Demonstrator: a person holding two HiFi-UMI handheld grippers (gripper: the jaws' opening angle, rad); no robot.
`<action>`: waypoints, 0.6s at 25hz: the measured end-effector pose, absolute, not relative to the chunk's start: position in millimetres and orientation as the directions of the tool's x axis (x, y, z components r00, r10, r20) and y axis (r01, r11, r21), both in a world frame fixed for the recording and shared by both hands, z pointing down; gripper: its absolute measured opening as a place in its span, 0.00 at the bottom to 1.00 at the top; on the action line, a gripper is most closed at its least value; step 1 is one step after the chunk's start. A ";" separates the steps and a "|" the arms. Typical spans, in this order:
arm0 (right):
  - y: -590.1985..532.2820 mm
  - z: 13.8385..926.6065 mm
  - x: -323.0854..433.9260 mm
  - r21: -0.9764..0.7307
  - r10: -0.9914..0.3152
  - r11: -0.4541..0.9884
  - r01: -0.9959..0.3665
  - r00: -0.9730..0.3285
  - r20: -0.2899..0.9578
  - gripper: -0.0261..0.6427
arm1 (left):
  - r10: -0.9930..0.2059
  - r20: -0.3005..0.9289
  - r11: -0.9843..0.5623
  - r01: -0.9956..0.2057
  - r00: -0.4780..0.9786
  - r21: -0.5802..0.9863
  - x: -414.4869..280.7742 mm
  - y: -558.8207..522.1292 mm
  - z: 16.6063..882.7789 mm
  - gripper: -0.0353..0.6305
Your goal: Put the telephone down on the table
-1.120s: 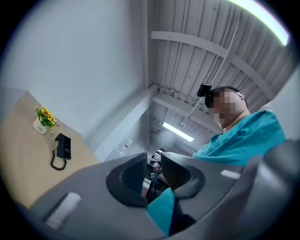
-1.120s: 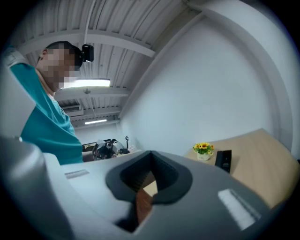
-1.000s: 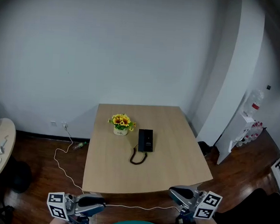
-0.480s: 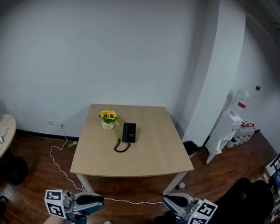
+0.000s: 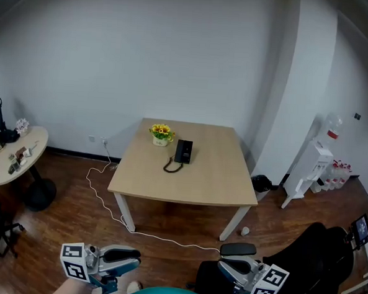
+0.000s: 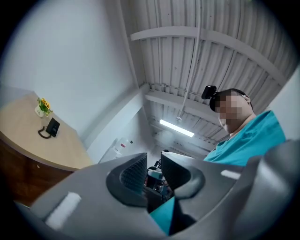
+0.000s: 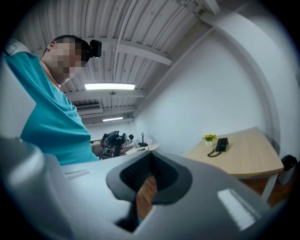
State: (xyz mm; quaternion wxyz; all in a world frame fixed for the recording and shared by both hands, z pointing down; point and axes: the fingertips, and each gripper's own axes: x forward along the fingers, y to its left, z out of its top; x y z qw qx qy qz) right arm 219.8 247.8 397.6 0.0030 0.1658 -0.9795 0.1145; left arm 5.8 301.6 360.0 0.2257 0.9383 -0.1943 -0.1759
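Note:
The black telephone (image 5: pixel 183 151) lies flat on the wooden table (image 5: pixel 200 181), its coiled cord (image 5: pixel 171 167) trailing toward the near edge, beside a small pot of yellow flowers (image 5: pixel 162 134). Both grippers are far from the table, low at the bottom of the head view. My left gripper (image 5: pixel 127 261) is shut and empty, and so is my right gripper (image 5: pixel 236 257). In the left gripper view the jaws (image 6: pixel 153 171) hold nothing, and the telephone (image 6: pixel 53 127) is small at the far left. The right gripper view shows shut jaws (image 7: pixel 150 171) and the telephone (image 7: pixel 221 144) far right.
A white cable (image 5: pixel 114 213) runs across the wooden floor from the wall toward me. A round side table (image 5: pixel 15 158) with small items stands at the left. A water dispenser (image 5: pixel 313 173) and a small bin (image 5: pixel 261 182) are at the right, and a black chair (image 5: pixel 326 257) at the near right.
The table and telephone have drawn farther away as I backed off from them. Both grippers stayed low, shut and empty. The telephone has not moved on the table.

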 end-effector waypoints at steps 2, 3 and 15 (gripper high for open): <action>260.1 392.5 221.5 -0.223 -0.314 0.923 -0.314 -0.949 0.034 0.04 | -0.464 -0.242 -0.827 -0.318 0.852 0.464 4.6 313.3 352.1 0.21; 265.0 390.9 221.0 -0.227 -0.312 0.923 -0.310 -0.950 0.029 0.04 | -0.474 -0.240 -0.827 -0.335 0.847 0.451 3.0 318.0 350.2 0.21; 295.6 398.4 139.0 -0.279 -0.349 0.898 -0.341 -0.937 0.021 0.04 | -0.524 -0.164 -0.801 -0.418 0.836 0.428 -62.3 365.4 376.9 0.21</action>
